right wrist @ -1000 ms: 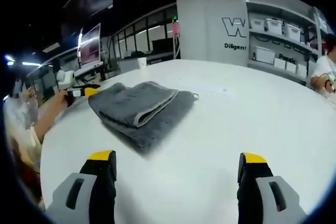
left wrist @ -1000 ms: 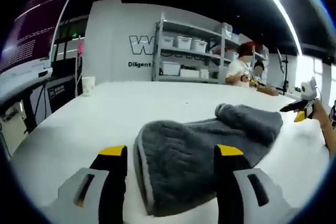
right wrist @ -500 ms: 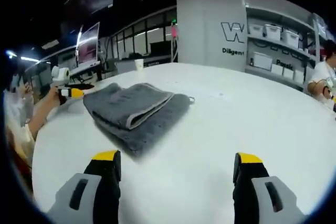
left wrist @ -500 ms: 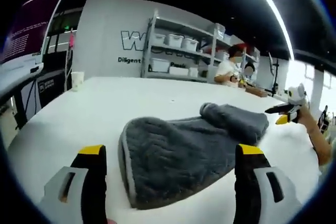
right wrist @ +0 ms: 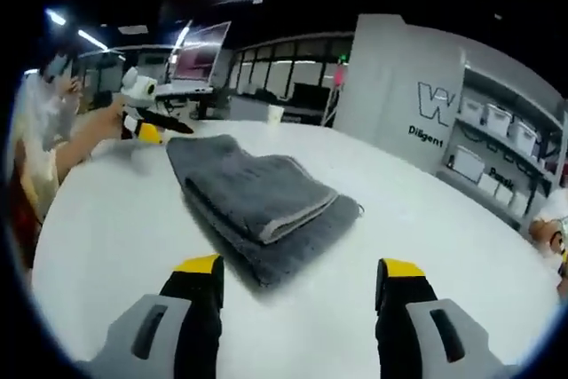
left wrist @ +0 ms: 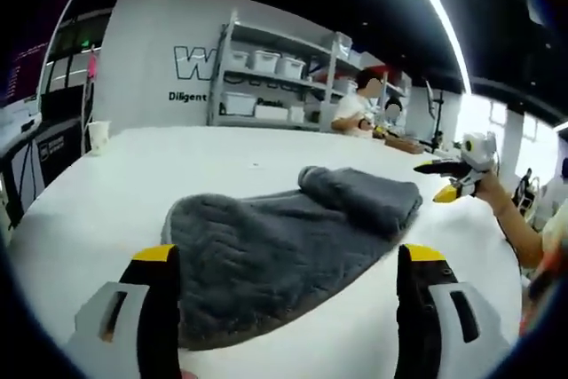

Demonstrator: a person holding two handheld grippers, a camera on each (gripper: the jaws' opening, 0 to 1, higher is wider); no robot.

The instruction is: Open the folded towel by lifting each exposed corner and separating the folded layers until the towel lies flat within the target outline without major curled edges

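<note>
Bright strip lights (left wrist: 435,15) run overhead toward one o'clock in the left gripper view. The white table (right wrist: 115,246) glares slightly, with soft shadows. Fisheye bending warps the edges; far shelves (left wrist: 266,86) look soft and blurred.

Left tongs (left wrist: 293,259) have spread wider — right tongs (right wrist: 300,271) have narrowed slightly, nearer the towel (right wrist: 257,206).

A white wall (left wrist: 142,51) with large lettering stands at the far side, with metal shelving (left wrist: 275,77) holding white bins just right of it. A long ceiling light strip (left wrist: 435,15) runs overhead under a dark ceiling. In the right gripper view, a lit monitor (right wrist: 200,52) sits far left before dark windows (right wrist: 284,77).
</note>
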